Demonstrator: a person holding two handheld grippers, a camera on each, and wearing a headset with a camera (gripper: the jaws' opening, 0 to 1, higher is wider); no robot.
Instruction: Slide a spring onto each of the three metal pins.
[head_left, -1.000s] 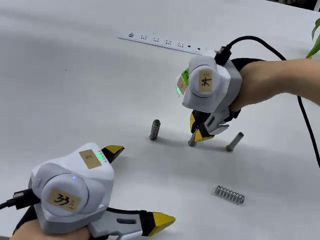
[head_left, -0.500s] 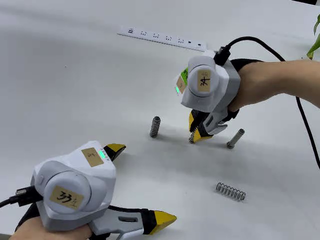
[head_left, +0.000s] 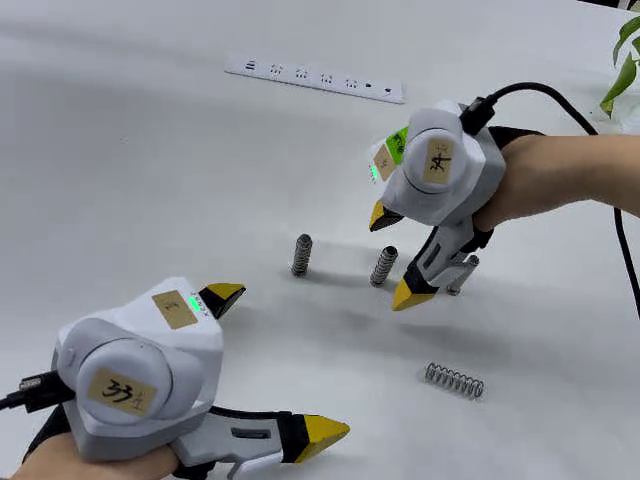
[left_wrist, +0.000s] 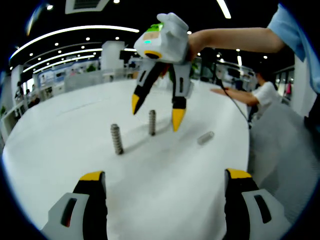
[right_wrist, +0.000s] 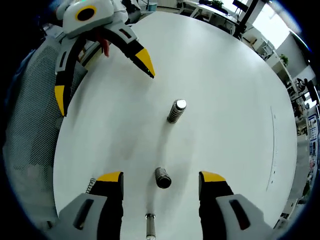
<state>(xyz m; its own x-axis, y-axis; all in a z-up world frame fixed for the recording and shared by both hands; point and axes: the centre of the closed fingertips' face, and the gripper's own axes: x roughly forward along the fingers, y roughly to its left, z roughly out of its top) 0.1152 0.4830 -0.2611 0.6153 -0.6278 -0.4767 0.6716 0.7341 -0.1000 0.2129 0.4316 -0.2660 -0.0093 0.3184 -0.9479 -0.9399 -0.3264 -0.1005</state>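
**Currently: one pin bare, one spring loose**

Both grippers are held open and empty, the right gripper (head_left: 393, 255) over the middle pin (head_left: 384, 265), the left gripper (head_left: 279, 362) well apart. That pin and the left pin (head_left: 301, 254) are sprung. The bare pin (right_wrist: 150, 226), just beside a right jaw, could be knocked over. The spring (head_left: 453, 380), lying loose, could be rolled away if nudged. Open table (head_left: 150, 150) is found around them.

Three pins (right_wrist: 176, 111) (right_wrist: 163, 177) (right_wrist: 150, 225) (two sprung), one loose spring (head_left: 454, 380), one power strip (head_left: 315, 79)
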